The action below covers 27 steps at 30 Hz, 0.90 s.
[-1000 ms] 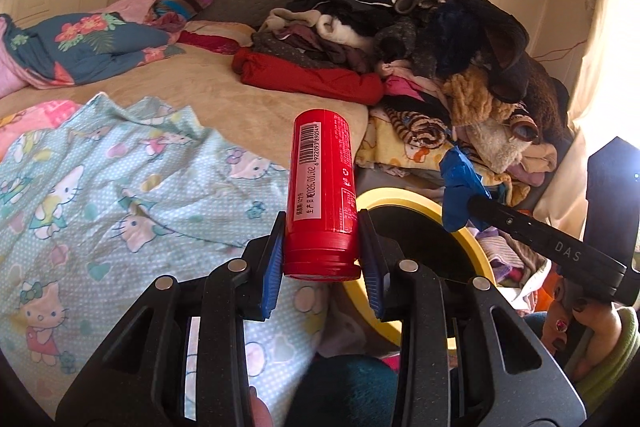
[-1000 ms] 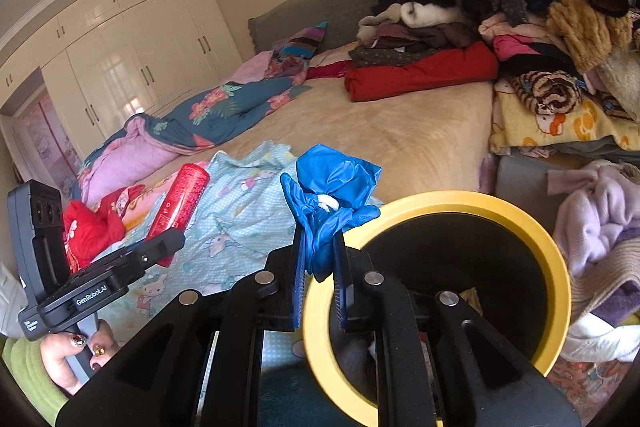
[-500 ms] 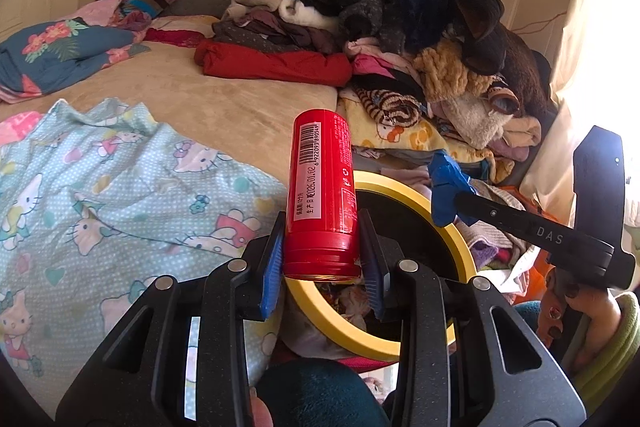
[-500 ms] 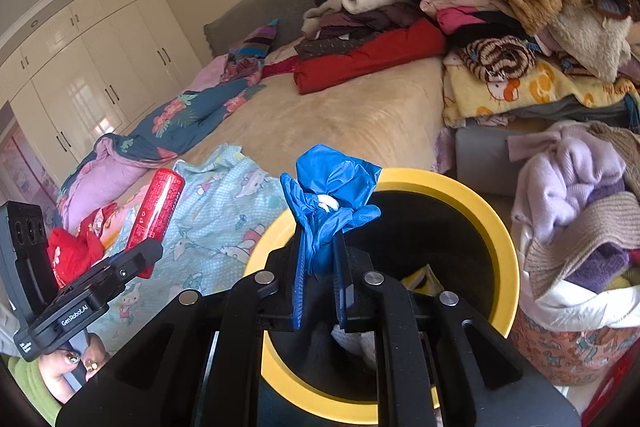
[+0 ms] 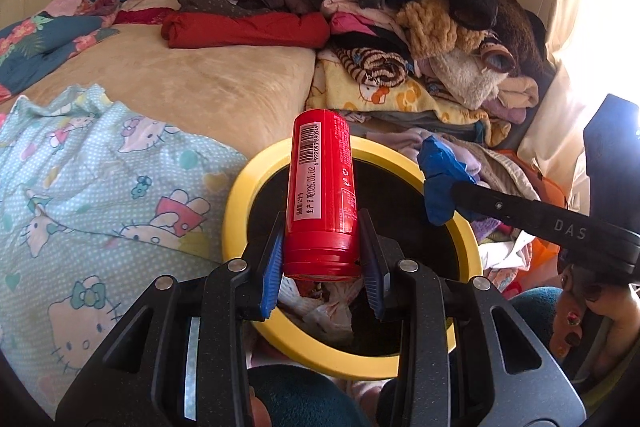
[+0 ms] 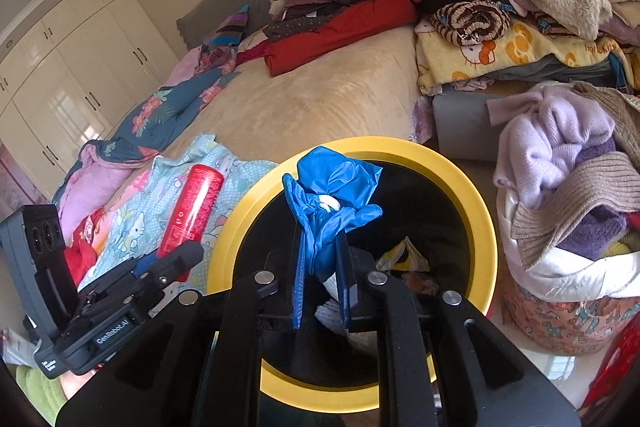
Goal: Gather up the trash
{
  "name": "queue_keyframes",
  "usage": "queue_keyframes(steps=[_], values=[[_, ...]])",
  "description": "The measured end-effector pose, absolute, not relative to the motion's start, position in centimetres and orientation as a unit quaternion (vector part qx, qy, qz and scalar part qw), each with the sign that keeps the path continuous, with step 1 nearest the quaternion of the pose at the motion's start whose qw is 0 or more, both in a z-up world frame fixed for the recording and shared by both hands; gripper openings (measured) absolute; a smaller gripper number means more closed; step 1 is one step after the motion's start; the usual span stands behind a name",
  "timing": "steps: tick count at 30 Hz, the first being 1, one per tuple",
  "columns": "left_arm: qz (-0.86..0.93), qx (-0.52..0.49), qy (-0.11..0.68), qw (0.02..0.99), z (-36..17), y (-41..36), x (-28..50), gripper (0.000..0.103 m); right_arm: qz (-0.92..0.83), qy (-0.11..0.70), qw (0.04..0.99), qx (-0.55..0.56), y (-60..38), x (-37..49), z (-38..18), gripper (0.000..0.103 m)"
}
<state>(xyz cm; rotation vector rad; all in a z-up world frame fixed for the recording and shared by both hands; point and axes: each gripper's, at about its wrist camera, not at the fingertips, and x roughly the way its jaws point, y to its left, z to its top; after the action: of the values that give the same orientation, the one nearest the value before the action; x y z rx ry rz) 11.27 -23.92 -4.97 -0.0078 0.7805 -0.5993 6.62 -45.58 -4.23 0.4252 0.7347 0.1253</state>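
Observation:
My left gripper is shut on a red can with a barcode label and holds it over the yellow-rimmed black trash bin. My right gripper is shut on a crumpled blue glove and holds it over the same bin. The bin holds paper and wrapper scraps. The right gripper with the glove shows over the bin's right rim in the left wrist view. The left gripper with the can shows left of the bin in the right wrist view.
The bin stands beside a bed with a Hello Kitty sheet. A tall pile of clothes lies behind it. A basket of knitwear stands right of the bin. White wardrobes line the far left wall.
Both grippers have moved further over the bin, which now fills more of both views. The can and the glove stay held.

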Motion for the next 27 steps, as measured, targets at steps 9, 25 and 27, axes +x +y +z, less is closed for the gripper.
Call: queue_keyframes(steps=[9, 25, 27], values=[[-0.293, 0.008, 0.391, 0.872, -6.7, -25.4, 12.2, 0.027, 0.042, 0.359, 0.903, 0.233, -46.8, 6.4, -4.5, 0.048], [-0.272, 0.003, 0.381, 0.884, -5.8, -22.5, 11.2, 0.077, -0.001, 0.308, 0.942, 0.132, -44.3, 3.3, -1.5, 0.090], [-0.261, 0.000, 0.380, 0.887, -5.6, -21.3, 10.9, 0.078, -0.002, 0.294, 0.948, 0.125, -43.8, 3.0, -1.2, 0.092]])
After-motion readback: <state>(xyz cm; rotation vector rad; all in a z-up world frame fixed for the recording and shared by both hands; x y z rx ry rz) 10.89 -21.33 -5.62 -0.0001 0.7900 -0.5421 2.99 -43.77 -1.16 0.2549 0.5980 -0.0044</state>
